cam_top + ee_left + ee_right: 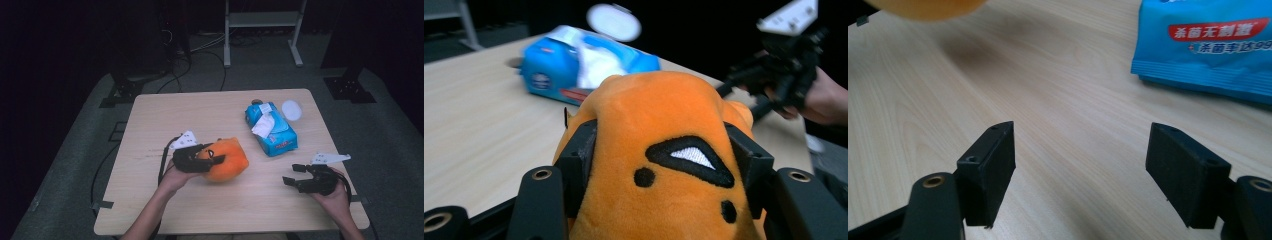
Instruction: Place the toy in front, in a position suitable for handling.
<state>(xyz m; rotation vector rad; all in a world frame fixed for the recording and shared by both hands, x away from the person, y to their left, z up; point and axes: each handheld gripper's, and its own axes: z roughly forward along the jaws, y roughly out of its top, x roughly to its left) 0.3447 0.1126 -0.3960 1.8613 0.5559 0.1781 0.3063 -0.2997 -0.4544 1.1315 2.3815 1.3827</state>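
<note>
The left tool is clamping its jaws on both sides of an orange plush toy, holding it near the middle of the counter. A blue wipes pack, its flap lid open, is lying just beyond the toy toward the far right. The right tool, jaws spread wide and gripping nothing, is hovering well right of the toy.
</note>
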